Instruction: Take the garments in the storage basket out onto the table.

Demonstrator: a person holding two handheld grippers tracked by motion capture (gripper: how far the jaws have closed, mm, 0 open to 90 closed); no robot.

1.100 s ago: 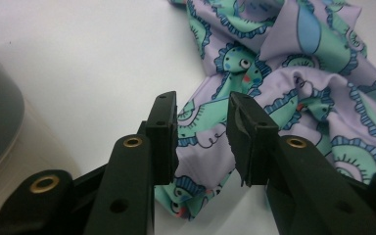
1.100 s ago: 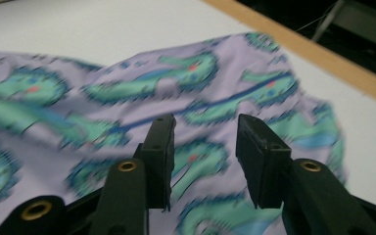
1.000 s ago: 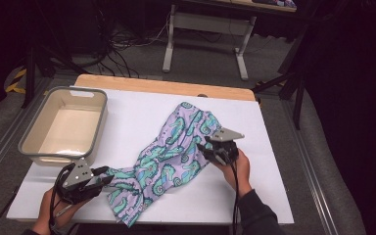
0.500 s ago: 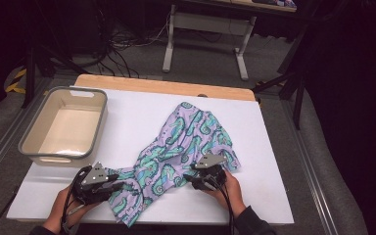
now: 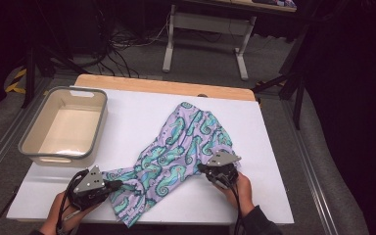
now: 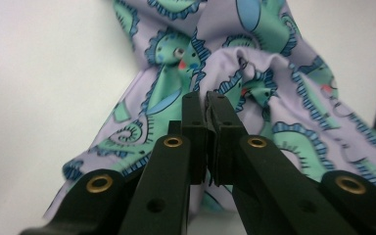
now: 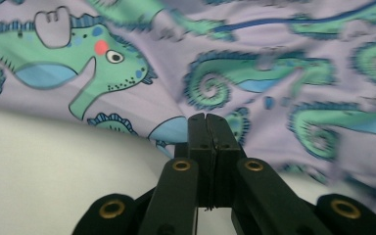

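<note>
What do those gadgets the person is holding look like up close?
Each is a black handheld tool. The left gripper and the right gripper both carry a grey three-cornered plate on top and trail a black cable back toward the person. Up close, the two black jaws are flat bars with small brass-coloured rivets. A dark sleeve covers the right forearm.

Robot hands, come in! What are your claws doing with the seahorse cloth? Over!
Left claw and right claw just closed, both pinching the seahorse cloth at its near edges. Cloth crumpled on the table. Tub off left, nothing blocking.
</note>
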